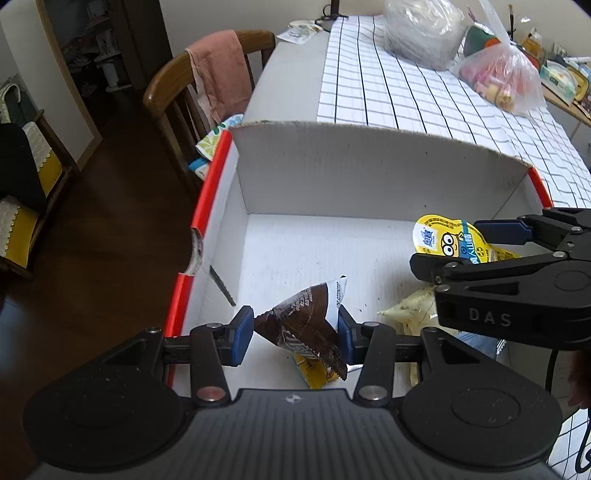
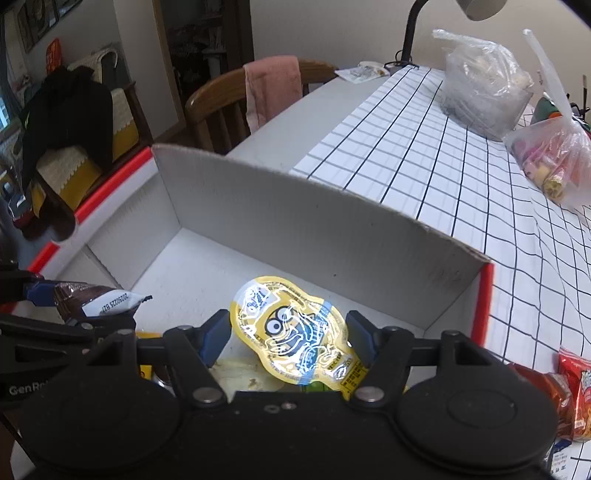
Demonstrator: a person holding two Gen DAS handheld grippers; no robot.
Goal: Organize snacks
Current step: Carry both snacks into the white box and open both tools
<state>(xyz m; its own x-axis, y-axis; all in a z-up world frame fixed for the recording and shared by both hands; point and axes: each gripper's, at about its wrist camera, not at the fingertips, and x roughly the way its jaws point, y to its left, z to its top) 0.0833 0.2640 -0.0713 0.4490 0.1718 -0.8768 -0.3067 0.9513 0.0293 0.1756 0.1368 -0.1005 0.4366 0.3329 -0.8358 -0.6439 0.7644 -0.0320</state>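
Note:
A white cardboard box (image 1: 332,173) with red edges stands open on the table. My left gripper (image 1: 295,332) is shut on a brown snack packet (image 1: 303,321), held over the box's near left part. My right gripper (image 2: 288,339) is shut on a yellow cartoon-face pouch (image 2: 291,332), above the box's right side. In the left wrist view that pouch (image 1: 447,240) and the right gripper (image 1: 465,247) show at the right. The brown packet (image 2: 92,299) and the left gripper (image 2: 37,291) appear at the left of the right wrist view. Pale and yellow packets (image 1: 413,310) lie on the box floor.
A checked tablecloth (image 1: 424,96) covers the table beyond the box, bearing plastic bags (image 1: 495,74) (image 2: 484,88). Red snack bags (image 2: 565,391) lie right of the box. A wooden chair (image 1: 192,92) with a pink towel stands at the table's left edge. A desk lamp (image 2: 413,33) is at the far end.

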